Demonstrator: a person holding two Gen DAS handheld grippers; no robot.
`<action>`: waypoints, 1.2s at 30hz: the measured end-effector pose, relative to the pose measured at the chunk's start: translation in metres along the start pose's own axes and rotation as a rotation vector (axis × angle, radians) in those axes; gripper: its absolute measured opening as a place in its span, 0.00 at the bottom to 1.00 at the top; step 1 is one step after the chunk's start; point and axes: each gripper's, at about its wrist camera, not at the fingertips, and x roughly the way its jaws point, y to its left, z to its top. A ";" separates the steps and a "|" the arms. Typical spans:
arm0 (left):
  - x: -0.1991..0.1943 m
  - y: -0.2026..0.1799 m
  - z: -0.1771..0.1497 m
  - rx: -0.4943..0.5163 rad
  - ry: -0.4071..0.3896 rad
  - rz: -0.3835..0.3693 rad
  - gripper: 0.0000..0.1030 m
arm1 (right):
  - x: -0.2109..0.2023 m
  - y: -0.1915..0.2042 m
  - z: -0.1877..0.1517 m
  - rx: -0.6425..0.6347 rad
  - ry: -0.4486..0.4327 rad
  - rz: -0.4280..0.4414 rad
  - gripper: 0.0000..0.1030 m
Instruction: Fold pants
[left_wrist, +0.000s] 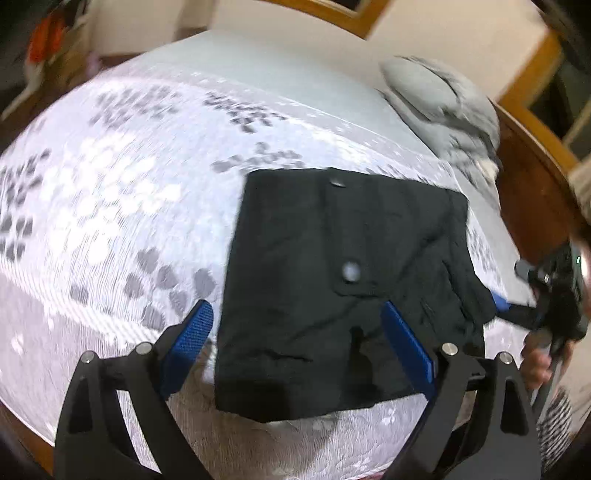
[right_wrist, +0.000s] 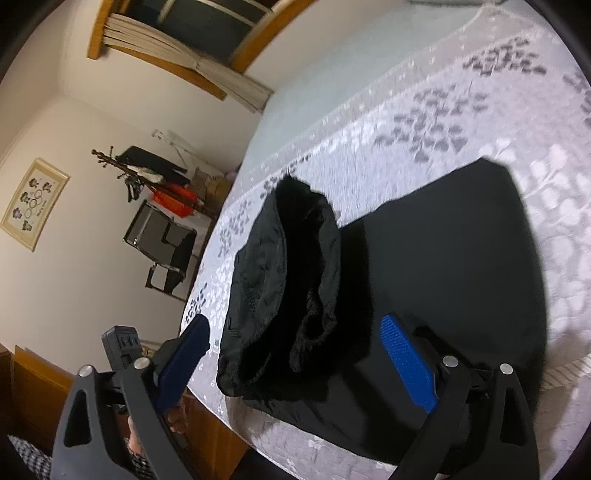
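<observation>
The black pants (left_wrist: 332, 280) lie folded into a rough rectangle on the white patterned bedspread (left_wrist: 122, 206), a snap-buttoned pocket flap on top. My left gripper (left_wrist: 299, 325) is open and empty just above their near left part. In the right wrist view the pants (right_wrist: 424, 277) lie flat with the elastic waistband end (right_wrist: 295, 280) bunched up and raised. My right gripper (right_wrist: 295, 339) is open and empty over that waistband end. The right gripper also shows in the left wrist view (left_wrist: 517, 306) at the pants' right edge.
A grey bundled garment (left_wrist: 443, 107) lies at the bed's far right by the wooden bed frame (left_wrist: 532, 184). Beyond the bed's edge stand a coat rack (right_wrist: 147, 173) and a folding chair (right_wrist: 166, 251). A wall picture (right_wrist: 33, 203) hangs further left.
</observation>
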 end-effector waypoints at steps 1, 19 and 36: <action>0.001 0.005 -0.001 -0.015 -0.001 0.009 0.89 | 0.005 0.001 0.000 0.003 0.009 0.008 0.92; 0.021 0.031 -0.011 -0.025 0.054 0.038 0.90 | 0.061 0.016 -0.006 -0.040 0.062 -0.072 0.92; 0.030 0.031 -0.010 0.017 0.078 0.043 0.94 | 0.069 0.016 -0.003 -0.043 0.072 -0.069 0.60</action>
